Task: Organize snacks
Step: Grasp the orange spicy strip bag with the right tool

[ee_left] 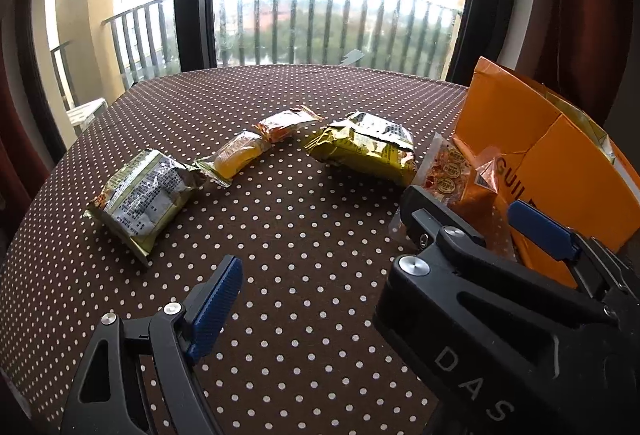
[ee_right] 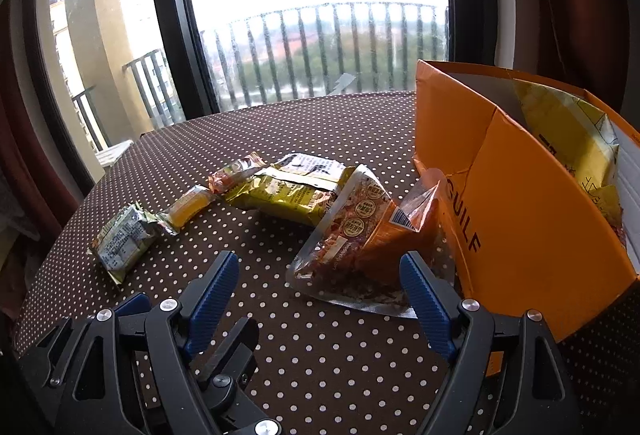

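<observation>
Leftmost on the dotted tablecloth [ee_left: 300, 235]: green-silver packet [ee_left: 144, 199], flat, long axis slanting from near-left to far-right. Next right, small yellow packet [ee_left: 236, 157], touching or nearly touching the green one's far corner. Then small orange-red packet [ee_left: 286, 125], end-on to the yellow one. Then big yellow-green packet [ee_left: 364, 149], lying crosswise. All four in a loose arc, well ahead of both tools.

Left gripper [ee_left: 320, 299]: only its left pad visible in its own view, the other side hidden behind the neighbouring tool; wide gap, bare cloth in it, nothing gripped, so read as apart. Nearest snack for it looks like the green-silver packet, up and to its left.

Right gripper [ee_right: 322, 301]: jaws spread wide, empty, hovering low over the cloth, close beside the left tool. Clear orange pouch [ee_right: 360, 239] directly ahead and slightly right, near sealed edge just beyond the right pad, possibly overlapping it in view; contact not clear. Pouch long axis roughly running away from the tongs toward the window, top propped against the orange box [ee_right: 520, 195].

Box at far right, open-topped, touching the pouch, one yellow packet [ee_right: 572, 139] already inside.

Judgement: pouch probably next, right hand clearly nearer. Short reach forward and a touch right, jaws closing across the near edge, then carry right into the box.
</observation>
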The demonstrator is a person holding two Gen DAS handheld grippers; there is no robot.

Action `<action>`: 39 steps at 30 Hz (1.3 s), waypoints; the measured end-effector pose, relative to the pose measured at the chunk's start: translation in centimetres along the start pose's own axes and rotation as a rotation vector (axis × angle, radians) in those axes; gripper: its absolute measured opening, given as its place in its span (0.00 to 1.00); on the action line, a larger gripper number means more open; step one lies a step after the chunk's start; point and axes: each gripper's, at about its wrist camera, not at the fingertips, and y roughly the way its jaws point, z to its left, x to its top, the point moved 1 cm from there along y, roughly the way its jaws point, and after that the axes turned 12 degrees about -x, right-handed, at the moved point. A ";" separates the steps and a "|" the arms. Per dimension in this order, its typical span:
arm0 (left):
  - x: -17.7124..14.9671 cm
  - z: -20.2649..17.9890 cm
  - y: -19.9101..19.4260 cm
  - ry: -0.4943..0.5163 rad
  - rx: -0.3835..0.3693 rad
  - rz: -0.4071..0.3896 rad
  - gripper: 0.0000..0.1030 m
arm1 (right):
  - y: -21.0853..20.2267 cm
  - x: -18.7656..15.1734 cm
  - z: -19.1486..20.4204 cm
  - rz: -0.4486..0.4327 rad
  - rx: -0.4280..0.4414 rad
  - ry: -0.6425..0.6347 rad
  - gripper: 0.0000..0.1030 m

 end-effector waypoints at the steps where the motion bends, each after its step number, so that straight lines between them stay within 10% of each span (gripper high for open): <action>1: 0.2 0.1 0.3 0.005 0.003 0.004 0.82 | 0.3 0.1 0.0 0.005 -0.008 0.005 0.83; 27: 2.5 0.4 5.8 0.023 0.042 0.107 0.82 | 7.1 1.5 -0.6 0.184 -0.060 0.088 0.87; 39: 1.0 -0.3 4.7 0.024 0.043 0.106 0.82 | 5.9 0.6 -0.3 0.181 -0.015 0.008 0.57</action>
